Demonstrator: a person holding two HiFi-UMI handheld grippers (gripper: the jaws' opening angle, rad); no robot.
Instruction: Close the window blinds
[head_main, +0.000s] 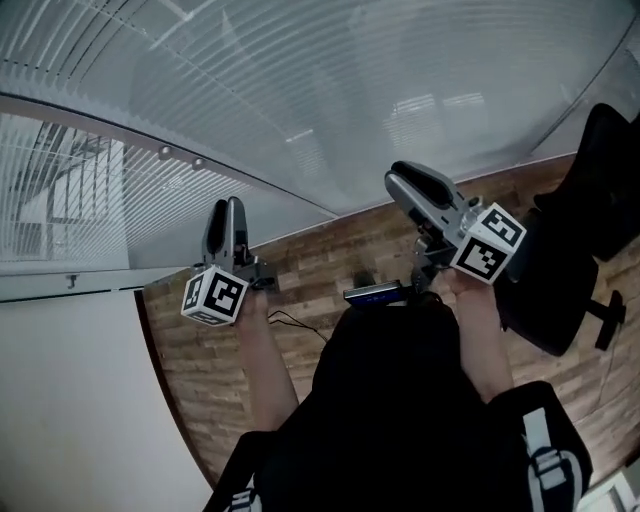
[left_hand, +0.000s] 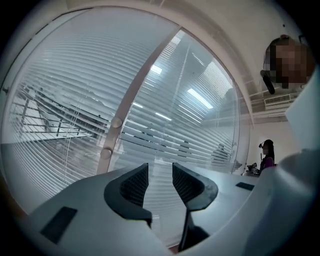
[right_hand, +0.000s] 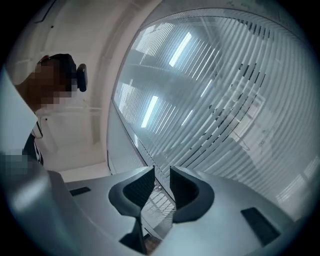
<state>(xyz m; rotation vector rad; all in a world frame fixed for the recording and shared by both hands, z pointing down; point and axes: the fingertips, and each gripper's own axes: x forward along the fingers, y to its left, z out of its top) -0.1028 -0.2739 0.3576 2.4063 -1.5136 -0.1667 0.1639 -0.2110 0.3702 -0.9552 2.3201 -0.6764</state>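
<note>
Head view: white horizontal-slat window blinds (head_main: 300, 90) fill the upper half of the frame behind glass, their slats tilted partly open. At lower left, the left gripper (head_main: 226, 212) points up toward them. At centre right, the right gripper (head_main: 408, 180) also points up, close to the lower edge of the blinds. Brown wood-plank floor (head_main: 320, 255) runs across the middle of the frame. A black office chair (head_main: 590, 190) stands at the right edge.

Left gripper view: two dark ribbed fingers (left_hand: 131, 187) sit at bottom centre with a moderate gap and nothing between them. The blinds cover most of the frame beyond the fingers, clearly apart from them. A pale slanted frame post (left_hand: 135, 95) with two round knobs crosses the blinds. A person (left_hand: 267, 156) stands far off at the right.

Right gripper view: the dark fingers (right_hand: 134, 192) at bottom centre stand narrowly apart and hold nothing. The blinds fill the centre and right of the frame, with light streaks reflected on the glass in front of them.
</note>
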